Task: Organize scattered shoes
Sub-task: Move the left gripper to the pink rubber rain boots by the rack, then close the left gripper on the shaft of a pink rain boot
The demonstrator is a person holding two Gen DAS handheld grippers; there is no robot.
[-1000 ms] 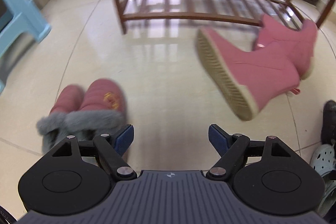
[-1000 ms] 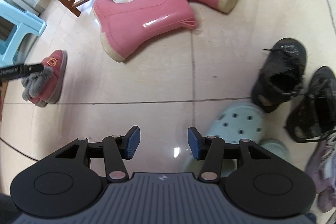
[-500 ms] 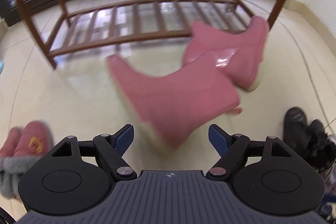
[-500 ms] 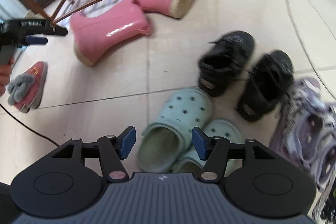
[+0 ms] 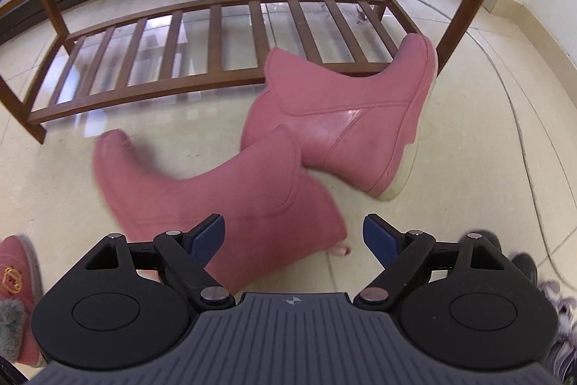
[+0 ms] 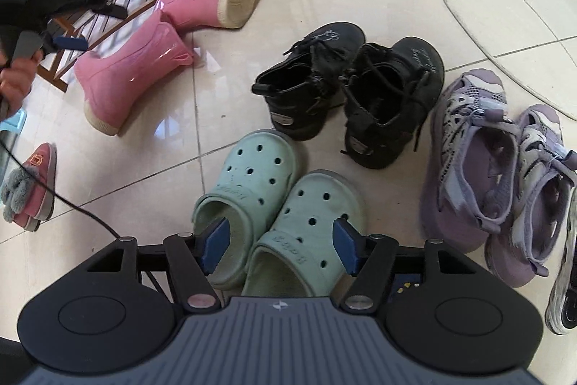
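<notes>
left gripper (image 5: 294, 235) agape, right gripper (image 6: 281, 244) too (empty)

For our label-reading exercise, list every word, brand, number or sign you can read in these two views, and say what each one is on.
Nothing reads with certainty.
Green clog: raised letters on the strap, too distorted to read.
Black shoes: pale cursive script on the toes, illegible.
Left gripper: white lettering on its side, blurred.
Pink slipper: a gold emblem, no legible words.
</notes>
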